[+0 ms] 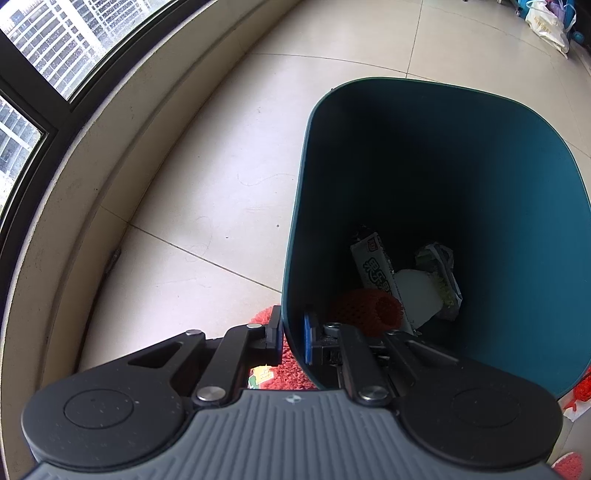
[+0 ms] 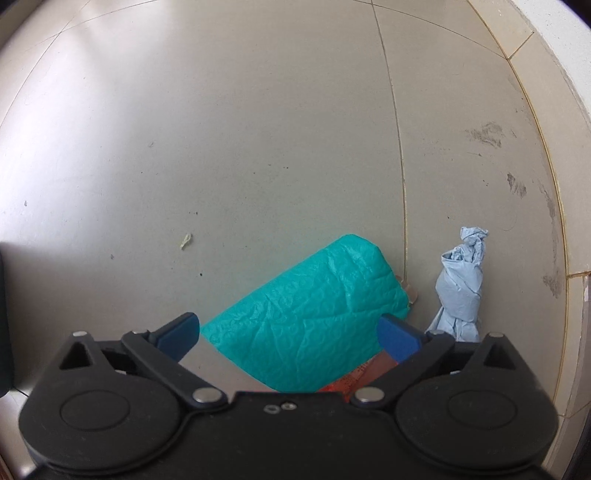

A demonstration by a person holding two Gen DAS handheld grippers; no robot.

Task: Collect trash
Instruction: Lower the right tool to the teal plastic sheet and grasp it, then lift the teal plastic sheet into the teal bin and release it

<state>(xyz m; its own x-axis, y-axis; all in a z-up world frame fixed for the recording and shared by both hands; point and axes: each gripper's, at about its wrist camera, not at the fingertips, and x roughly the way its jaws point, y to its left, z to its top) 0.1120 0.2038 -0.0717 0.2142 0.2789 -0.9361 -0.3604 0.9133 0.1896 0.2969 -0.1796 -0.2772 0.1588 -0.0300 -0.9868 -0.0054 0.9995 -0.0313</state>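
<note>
My left gripper (image 1: 293,334) is shut on the near rim of a dark teal trash bin (image 1: 517,221), one finger outside the wall and one inside. Inside the bin lie a red foam net (image 1: 369,306), a white snack wrapper (image 1: 373,266), a white cup (image 1: 417,291) and a crumpled wrapper (image 1: 441,273). My right gripper (image 2: 290,334) is open above the floor, its fingers on either side of a turquoise crinkled packet (image 2: 306,317). A reddish wrapper (image 2: 347,384) shows under the packet. A twisted blue paper wad (image 2: 461,291) lies on the floor just right of the gripper.
A red fluffy mat (image 1: 280,365) lies under the bin, with a small colourful wrapper (image 1: 260,376) beside it. A raised window ledge (image 1: 74,221) curves along the left. Bags (image 1: 546,22) sit far right. A small scrap (image 2: 185,240) lies on the tiles; a wall base (image 2: 569,184) runs right.
</note>
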